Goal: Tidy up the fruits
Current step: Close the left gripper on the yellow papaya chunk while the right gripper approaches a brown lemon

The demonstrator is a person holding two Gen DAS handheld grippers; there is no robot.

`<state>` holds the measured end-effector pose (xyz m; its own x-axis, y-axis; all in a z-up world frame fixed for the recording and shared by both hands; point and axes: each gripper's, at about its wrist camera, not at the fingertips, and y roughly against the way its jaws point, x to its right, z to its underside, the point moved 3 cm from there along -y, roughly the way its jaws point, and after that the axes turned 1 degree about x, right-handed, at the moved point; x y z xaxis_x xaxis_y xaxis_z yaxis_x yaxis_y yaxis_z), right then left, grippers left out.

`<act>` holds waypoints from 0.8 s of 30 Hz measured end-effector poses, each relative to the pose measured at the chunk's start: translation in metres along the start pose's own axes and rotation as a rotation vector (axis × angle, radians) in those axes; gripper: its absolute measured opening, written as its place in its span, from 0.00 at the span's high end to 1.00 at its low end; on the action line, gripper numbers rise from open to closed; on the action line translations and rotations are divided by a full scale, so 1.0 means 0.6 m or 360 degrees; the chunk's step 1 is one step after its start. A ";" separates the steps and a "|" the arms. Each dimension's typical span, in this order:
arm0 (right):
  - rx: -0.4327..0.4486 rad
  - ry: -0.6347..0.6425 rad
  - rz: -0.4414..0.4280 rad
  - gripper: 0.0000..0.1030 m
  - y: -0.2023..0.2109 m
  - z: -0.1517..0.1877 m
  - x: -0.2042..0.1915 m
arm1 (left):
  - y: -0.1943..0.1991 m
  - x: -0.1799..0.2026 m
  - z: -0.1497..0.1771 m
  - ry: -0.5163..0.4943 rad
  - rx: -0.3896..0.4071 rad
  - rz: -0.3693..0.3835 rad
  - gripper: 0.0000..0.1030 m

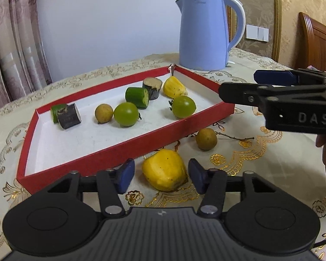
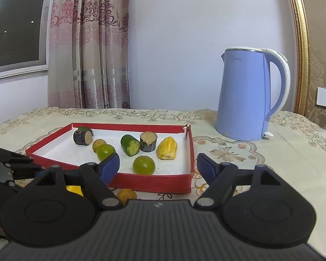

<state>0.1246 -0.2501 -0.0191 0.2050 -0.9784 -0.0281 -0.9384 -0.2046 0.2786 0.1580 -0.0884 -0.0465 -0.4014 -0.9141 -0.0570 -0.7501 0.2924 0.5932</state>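
Left gripper (image 1: 160,175) partly open, blue pads flanking lumpy yellow jackfruit pod (image 1: 164,169) on embroidered cream tablecloth (image 1: 260,158), narrow gaps both sides, no grip. Right gripper (image 2: 158,167) spread wider, empty, hovering over near wall of shallow red cardboard tray (image 2: 154,182). Tray holds smooth green round fruits, cut cucumber chunks, dark cane stubs. Brown longan (image 1: 206,139) lies just outside tray. Left tool tilted downward.

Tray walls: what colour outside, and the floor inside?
Red walls, white floor inside; clearest in the left wrist view.
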 end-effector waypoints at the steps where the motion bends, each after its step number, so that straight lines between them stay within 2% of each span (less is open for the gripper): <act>1: -0.0002 0.0002 -0.0001 0.25 0.000 0.000 0.000 | -0.001 0.000 0.000 0.0005 -0.0004 0.0004 0.53; 3: -0.0009 0.0005 -0.0002 0.25 0.000 0.000 -0.001 | -0.001 0.001 0.000 0.0010 -0.0010 0.0028 0.58; 6: -0.0021 0.0006 0.0004 0.25 -0.002 0.002 -0.001 | -0.002 0.005 0.000 -0.0011 -0.0009 0.0015 0.59; 12: -0.0053 0.0023 -0.0015 0.25 -0.006 0.006 -0.005 | 0.001 -0.003 -0.001 0.0045 -0.0012 0.0043 0.60; 19: -0.0130 0.0058 -0.0057 0.26 -0.014 0.015 -0.013 | 0.015 -0.005 -0.005 0.0029 0.0037 0.0026 0.61; 20: -0.0140 0.0054 -0.0062 0.27 -0.016 0.016 -0.012 | 0.018 -0.006 -0.006 0.0032 0.0047 0.0023 0.62; 22: -0.0166 0.0053 -0.0073 0.30 -0.019 0.018 -0.013 | 0.023 -0.010 -0.010 0.0042 0.0069 0.0017 0.75; 24: -0.0194 0.0063 -0.0089 0.35 -0.024 0.021 -0.016 | 0.029 -0.019 -0.013 0.0087 0.0083 0.0035 0.76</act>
<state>0.1328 -0.2384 -0.0352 0.2692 -0.9630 -0.0096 -0.8848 -0.2512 0.3925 0.1537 -0.0750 -0.0290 -0.3898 -0.9209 0.0003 -0.7685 0.3255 0.5509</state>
